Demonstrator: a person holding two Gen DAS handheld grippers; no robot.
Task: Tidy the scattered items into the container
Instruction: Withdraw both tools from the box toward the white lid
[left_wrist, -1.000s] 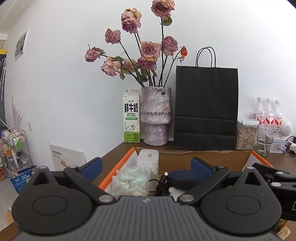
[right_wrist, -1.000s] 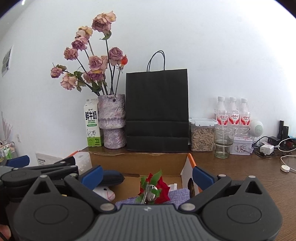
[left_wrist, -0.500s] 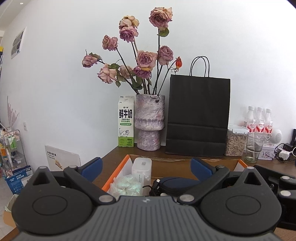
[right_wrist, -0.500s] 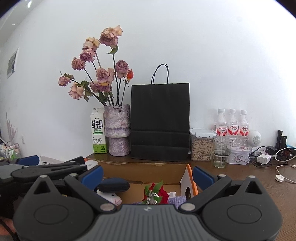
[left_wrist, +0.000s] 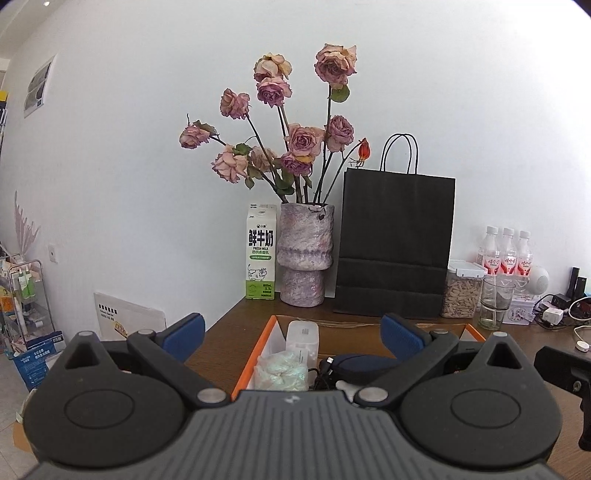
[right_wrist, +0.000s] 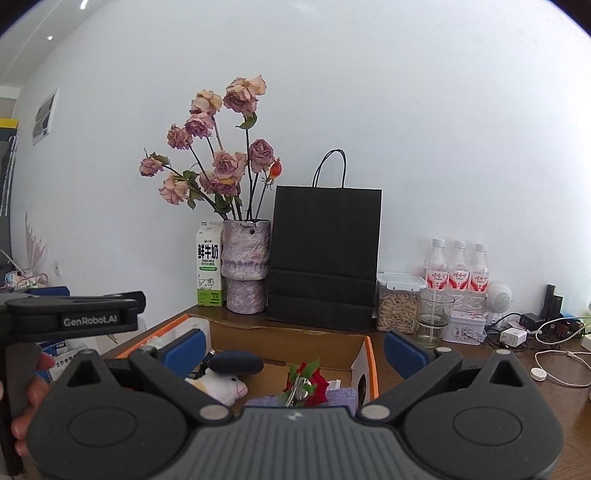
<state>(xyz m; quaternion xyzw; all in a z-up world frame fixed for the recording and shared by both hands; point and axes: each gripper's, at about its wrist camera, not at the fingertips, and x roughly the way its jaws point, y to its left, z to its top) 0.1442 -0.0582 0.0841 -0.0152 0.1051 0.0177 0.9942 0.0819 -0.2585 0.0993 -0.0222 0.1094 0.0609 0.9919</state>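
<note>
With both the left gripper (left_wrist: 291, 332) and right gripper (right_wrist: 295, 347) spread wide and empty above the box (right_wrist: 370, 360), the items are seen gathered inside it, so tidying is judged nearly complete.

Right gripper (right_wrist: 295, 347) sits wide open with nothing in it, hovering over the cardboard box (right_wrist: 364, 354) at lower centre of the frame. Inside are a red rose clip (right_wrist: 308, 382), a plush toy (right_wrist: 219, 386) and a dark blue case (right_wrist: 236, 362). The left gripper (right_wrist: 70, 317) pokes in at the left edge, a hand (right_wrist: 29, 395) below it.
</note>
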